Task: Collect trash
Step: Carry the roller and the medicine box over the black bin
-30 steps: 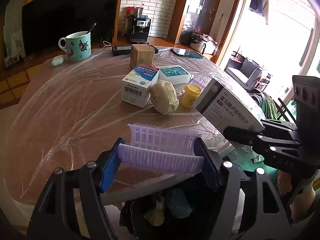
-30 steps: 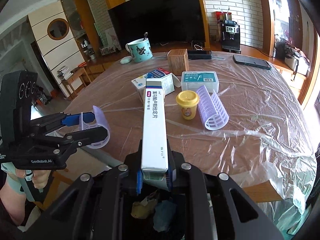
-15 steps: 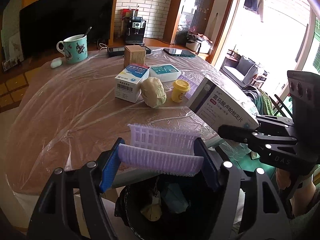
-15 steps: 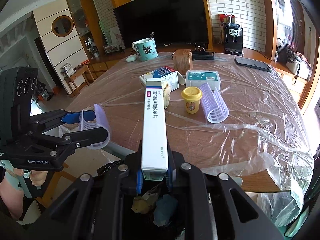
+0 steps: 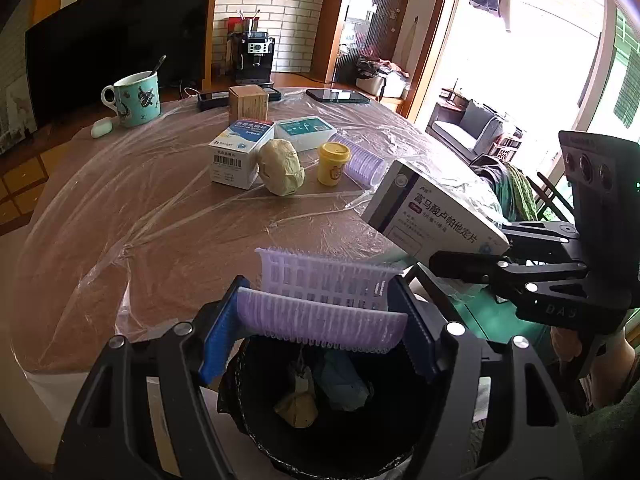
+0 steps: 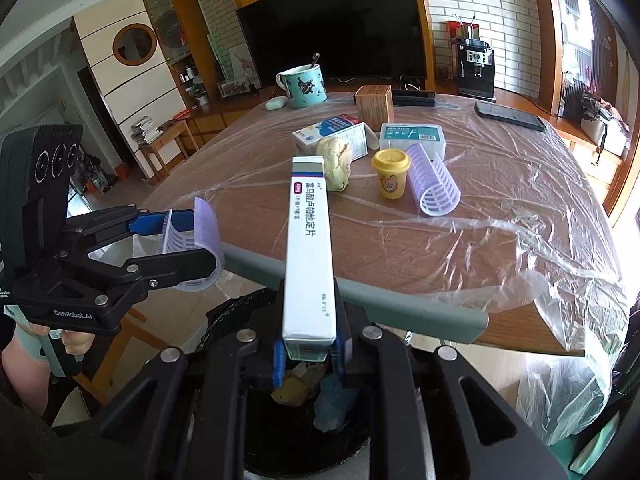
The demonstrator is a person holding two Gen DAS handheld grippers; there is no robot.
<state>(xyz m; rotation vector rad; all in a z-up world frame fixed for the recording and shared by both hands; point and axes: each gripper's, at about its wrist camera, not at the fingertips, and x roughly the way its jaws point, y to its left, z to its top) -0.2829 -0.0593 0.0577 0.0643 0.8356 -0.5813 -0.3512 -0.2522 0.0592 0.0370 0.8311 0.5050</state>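
Left tool (image 5: 320, 320) clenched a purple hair roller (image 5: 324, 312) above the black trash bin (image 5: 256, 412); right tool (image 6: 308, 356) gripped a medicine box (image 6: 308, 248) over it, beside the desk (image 6: 440, 248).

My blue-padded left gripper (image 5: 320, 332) holds a lilac mesh roller (image 5: 324, 300), and my right gripper (image 6: 307, 354) a white box (image 6: 308, 240) with purple print. At twelve o'clock sit a yellow tub (image 6: 390, 174), a turquoise patterned mug (image 6: 305, 86) and a beige paper wad (image 5: 281, 167); at six, a black bin (image 5: 340, 420).
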